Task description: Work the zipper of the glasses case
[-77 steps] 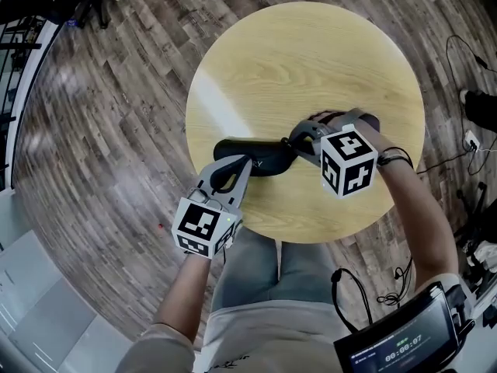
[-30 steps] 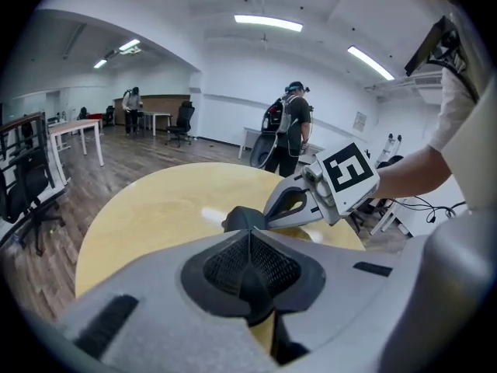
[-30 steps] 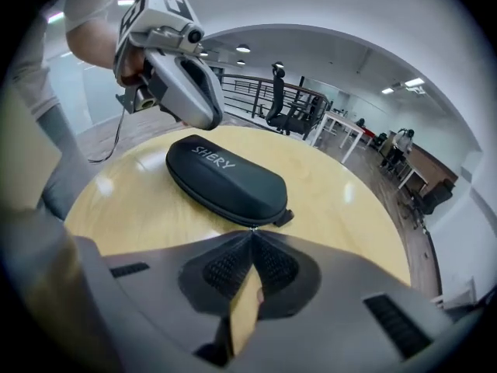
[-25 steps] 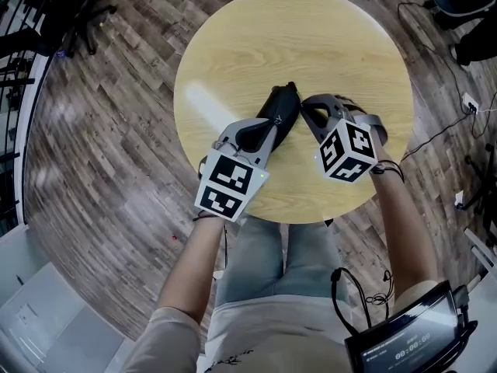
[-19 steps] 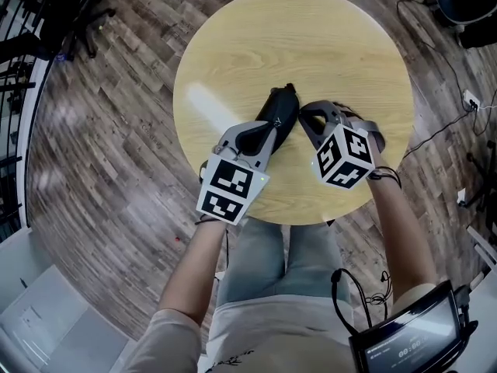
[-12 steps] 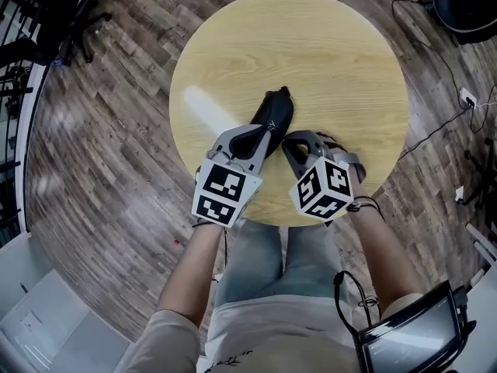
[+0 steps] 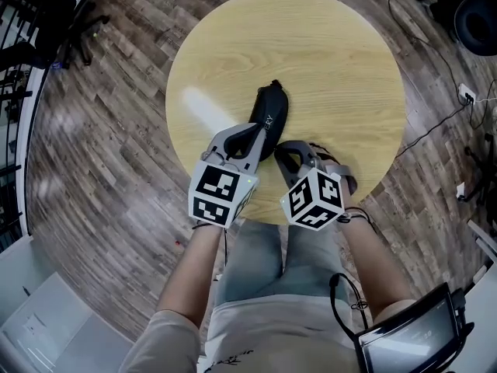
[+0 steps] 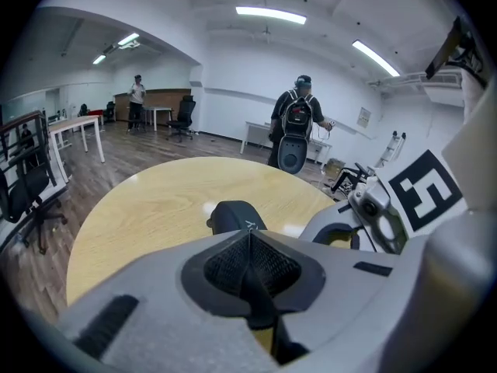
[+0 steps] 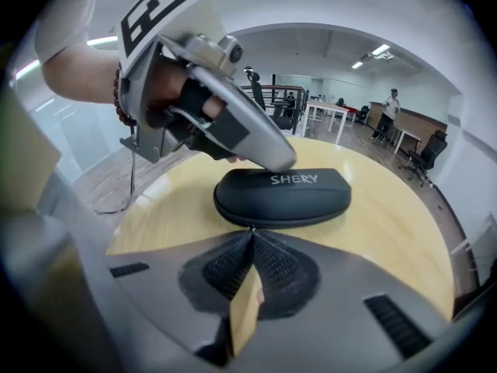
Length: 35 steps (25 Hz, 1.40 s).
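I am reading the glasses case (image 7: 269,116) as a light, semi-rigid shell. It is probably stiff enough to take a press on its lid, yet smooth and light enough to skate or spin on the polished bench (image 7: 334,61) once the zip is tugged. So I am judging that it wants two holds at once. One should pin the lid from above and the other should pinch the small zipper pull (image 9: 250,229), since the shell is too broad and rounded to nip cleanly. The grippers are sitting much that way. The left gripper (image 7: 262,134) is clenched with nothing between its jaws, and its closed tip is resting on top of the case near its near end, just beside the white lettering (image 9: 295,179). The right gripper (image 7: 277,152) is clenched too, its tips meeting right at the zip line (image 9: 311,219) on the case's long side. A tiny bright speck is showing there, and I am taking it for the pull held between the tips, though it is too small to be sure. The case is lying flat near the middle of the round wooden bench, a little toward my side, with its near end under both grippers. It is showing as matt black and oblong, with rounded ends and a domed lid printed "SHERY". The zip seam is running low round the side and looks closed along the stretch facing the right gripper.
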### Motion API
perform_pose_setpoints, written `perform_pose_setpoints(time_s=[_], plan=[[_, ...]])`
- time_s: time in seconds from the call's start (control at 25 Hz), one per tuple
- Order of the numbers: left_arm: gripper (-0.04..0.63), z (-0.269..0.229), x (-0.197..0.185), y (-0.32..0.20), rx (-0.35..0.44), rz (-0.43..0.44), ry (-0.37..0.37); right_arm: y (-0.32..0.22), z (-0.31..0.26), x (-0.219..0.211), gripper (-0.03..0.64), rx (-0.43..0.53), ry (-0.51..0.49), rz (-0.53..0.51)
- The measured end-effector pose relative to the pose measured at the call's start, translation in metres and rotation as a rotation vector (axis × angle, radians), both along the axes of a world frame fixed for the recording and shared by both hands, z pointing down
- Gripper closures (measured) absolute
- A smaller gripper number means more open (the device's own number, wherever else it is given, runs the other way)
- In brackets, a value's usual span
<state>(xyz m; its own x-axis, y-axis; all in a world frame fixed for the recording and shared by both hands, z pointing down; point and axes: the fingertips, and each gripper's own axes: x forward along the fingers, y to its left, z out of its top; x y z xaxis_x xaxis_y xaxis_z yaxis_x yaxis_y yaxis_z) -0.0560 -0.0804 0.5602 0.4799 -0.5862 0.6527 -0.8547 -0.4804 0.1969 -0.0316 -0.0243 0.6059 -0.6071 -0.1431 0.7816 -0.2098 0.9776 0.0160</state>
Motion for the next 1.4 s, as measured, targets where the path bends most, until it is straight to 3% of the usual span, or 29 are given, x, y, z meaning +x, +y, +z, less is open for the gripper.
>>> perform_pose_setpoints(time_s=[0.32, 0.6, 0.76, 0.92, 1.2, 1.4], plan=[[0.588, -0.020, 0.035, -0.022, 0.065, 0.051, 0.034, -0.066, 0.005, 0.063, 0.615, 0.135, 0.097, -0.107], [0.589, 0.003, 0.065, -0.049, 0.010, 0.089, 0.032, -0.074, 0.003, 0.062, 0.615, 0.163, 0.099, -0.136], [0.589, 0.005, 0.067, -0.047, -0.004, 0.107, 0.024, -0.068, 0.003, 0.065, 0.615, 0.108, 0.083, -0.090], [0.589, 0.005, 0.062, -0.047, -0.024, 0.086, 0.071, -0.052, 0.001, 0.065, 0.615, 0.052, 0.070, -0.039], [0.589, 0.006, 0.064, -0.049, -0.042, 0.083, 0.104, -0.023, -0.001, 0.059, 0.615, -0.049, 0.030, 0.166], [0.589, 0.005, 0.064, -0.047, -0.040, 0.097, 0.079, -0.019, 0.000, 0.060, 0.615, -0.051, 0.024, 0.206]])
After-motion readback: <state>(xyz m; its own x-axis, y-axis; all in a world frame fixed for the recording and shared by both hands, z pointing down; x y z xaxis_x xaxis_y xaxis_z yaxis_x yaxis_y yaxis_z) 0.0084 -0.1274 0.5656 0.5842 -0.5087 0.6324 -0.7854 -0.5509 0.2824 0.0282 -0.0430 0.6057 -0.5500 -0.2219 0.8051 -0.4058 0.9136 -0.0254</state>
